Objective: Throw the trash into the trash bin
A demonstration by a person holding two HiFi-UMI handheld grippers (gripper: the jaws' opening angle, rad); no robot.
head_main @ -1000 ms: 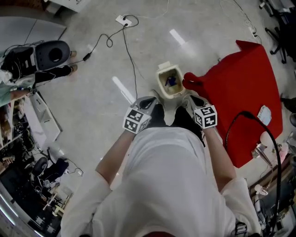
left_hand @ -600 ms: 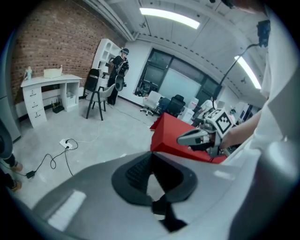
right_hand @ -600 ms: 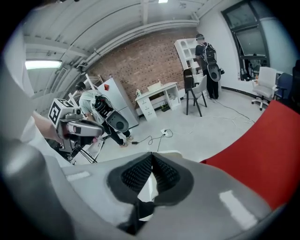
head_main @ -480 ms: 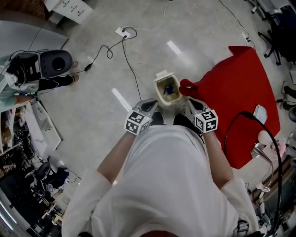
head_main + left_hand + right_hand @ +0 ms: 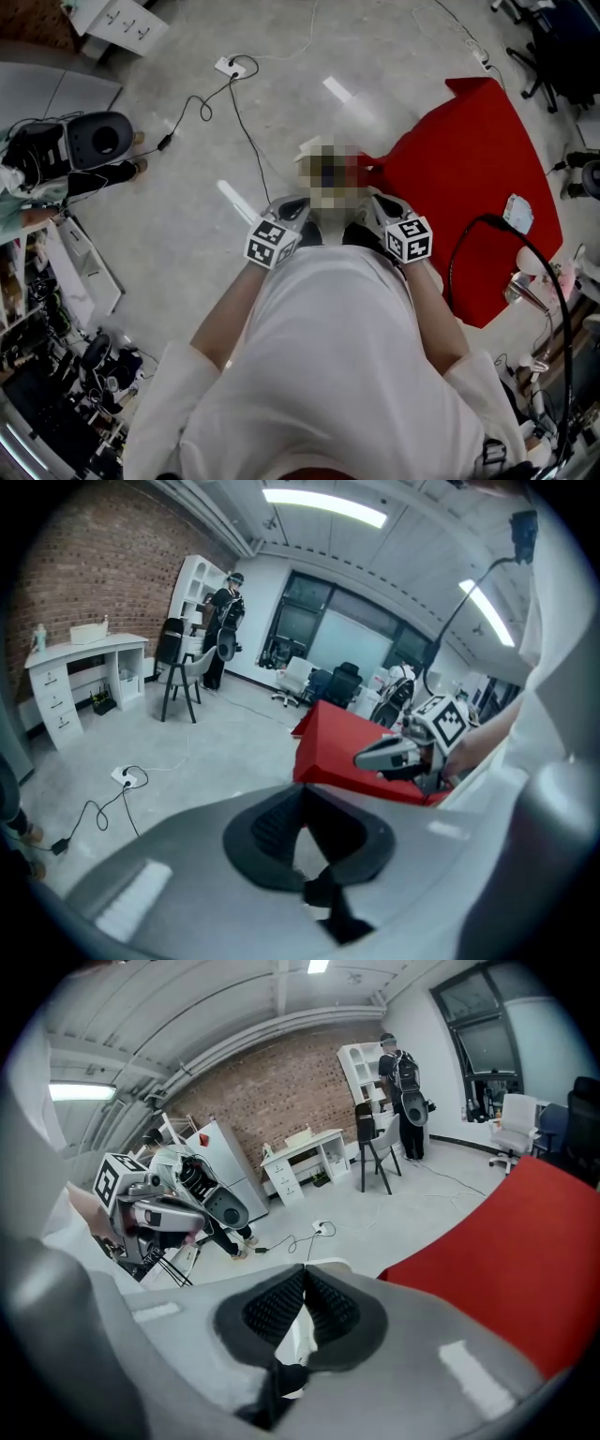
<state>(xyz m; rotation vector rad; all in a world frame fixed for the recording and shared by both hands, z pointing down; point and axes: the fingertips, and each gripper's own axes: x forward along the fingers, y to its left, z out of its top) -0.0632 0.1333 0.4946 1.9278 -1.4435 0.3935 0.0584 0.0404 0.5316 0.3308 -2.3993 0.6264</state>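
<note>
The left gripper [image 5: 292,208] and right gripper [image 5: 373,210] hang side by side, each with its fingers pressed together on nothing. The bin [image 5: 312,148] stands on the floor just ahead of the fingers, its inside blurred over. A red sheet [image 5: 469,178] lies to their right.

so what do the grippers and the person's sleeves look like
The left gripper and right gripper have pale grey shells, black ribbed pads, and each a cube with black-and-white square markers. The person wears a white short-sleeved shirt.
</note>
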